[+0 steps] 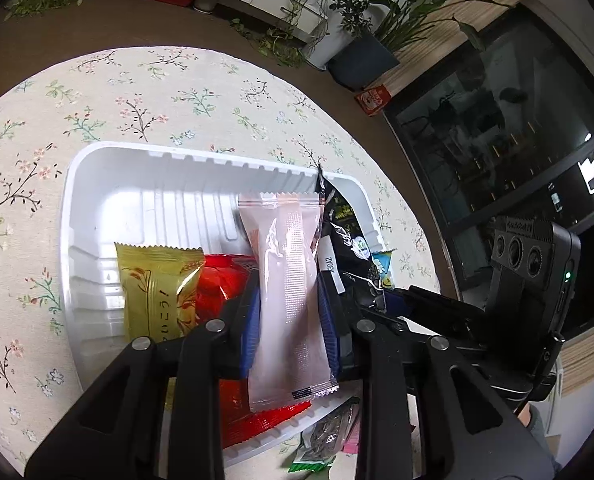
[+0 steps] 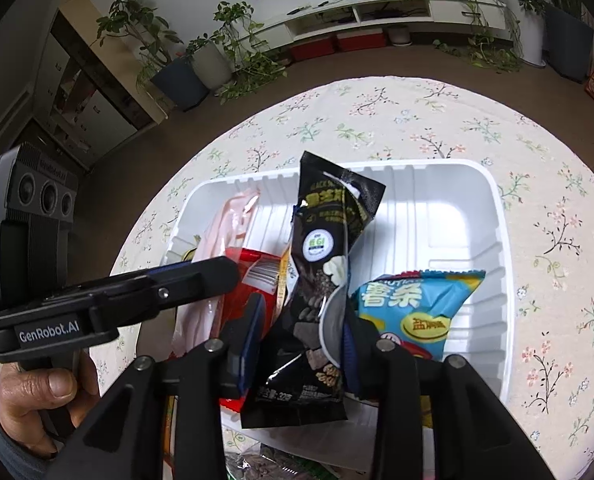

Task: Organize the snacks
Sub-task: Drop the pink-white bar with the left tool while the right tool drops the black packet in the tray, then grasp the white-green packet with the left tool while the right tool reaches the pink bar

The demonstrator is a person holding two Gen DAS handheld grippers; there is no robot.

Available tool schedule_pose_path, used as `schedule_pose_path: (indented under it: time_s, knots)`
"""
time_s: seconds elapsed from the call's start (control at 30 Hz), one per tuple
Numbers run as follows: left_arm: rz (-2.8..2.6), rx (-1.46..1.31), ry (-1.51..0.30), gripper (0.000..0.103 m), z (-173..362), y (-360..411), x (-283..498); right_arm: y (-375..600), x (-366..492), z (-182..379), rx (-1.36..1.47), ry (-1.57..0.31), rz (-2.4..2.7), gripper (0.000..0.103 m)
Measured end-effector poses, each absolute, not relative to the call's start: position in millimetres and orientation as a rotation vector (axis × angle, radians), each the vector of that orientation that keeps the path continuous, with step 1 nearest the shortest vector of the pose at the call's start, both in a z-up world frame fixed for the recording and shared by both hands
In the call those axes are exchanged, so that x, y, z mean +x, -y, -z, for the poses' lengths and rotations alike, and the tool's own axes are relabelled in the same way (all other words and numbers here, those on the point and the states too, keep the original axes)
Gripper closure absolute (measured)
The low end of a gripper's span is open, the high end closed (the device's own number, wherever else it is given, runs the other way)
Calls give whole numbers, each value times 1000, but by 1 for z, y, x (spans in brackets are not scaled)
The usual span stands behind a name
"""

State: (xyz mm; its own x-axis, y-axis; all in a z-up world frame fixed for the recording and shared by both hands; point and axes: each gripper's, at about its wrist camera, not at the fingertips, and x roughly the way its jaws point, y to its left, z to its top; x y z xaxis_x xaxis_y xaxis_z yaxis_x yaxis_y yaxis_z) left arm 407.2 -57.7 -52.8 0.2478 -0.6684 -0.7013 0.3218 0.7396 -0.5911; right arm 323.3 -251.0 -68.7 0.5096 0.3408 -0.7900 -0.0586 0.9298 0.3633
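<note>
Both grippers poised over the white tray [image 1: 97, 184] on the tabletop [image 1: 137, 92]. Left gripper [image 1: 289, 312]: fingers clamped on the pale pink packet [image 1: 289, 280]. Right gripper [image 2: 303, 336]: fingers part-open around the black packet [image 2: 321, 280], held above the tray, presumably for release inside.

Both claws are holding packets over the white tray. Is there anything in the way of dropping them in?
Partly. Under the pink packet in the left gripper lie a red packet and a gold one. Beside the black packet in the right gripper lies a blue one. The tray's far end is bare.
</note>
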Motion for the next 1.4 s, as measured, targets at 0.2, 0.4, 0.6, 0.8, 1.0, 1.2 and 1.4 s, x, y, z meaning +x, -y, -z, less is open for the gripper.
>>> schedule_pose_path:
  time_s: [0.2,0.4,0.6,0.8,1.0,1.2,1.4]
  knots:
    - [708,-342,-1112,23,52,51,402,252,317,62,289,-986,-232,43]
    - [695,-312,-1107,23,44,42,389,258,305,53,310,-968,-226,43]
    - [724,-255,-984,0,14,19,349,277,267,28,430,-866,-283,27]
    - [768,-23,-812,0,-20,3,275,289,199,15,530,-733,-356,18]
    - [744,184,-863,0,-7,-1,219,296,154,38,611,-791,-354,17]
    - [744,527,-785,0,28,9,181,312,121,54,659,-803,-277,17]
    - [831,829,-733,9,54,40,159,316,125,75,673,-849,-247,19]
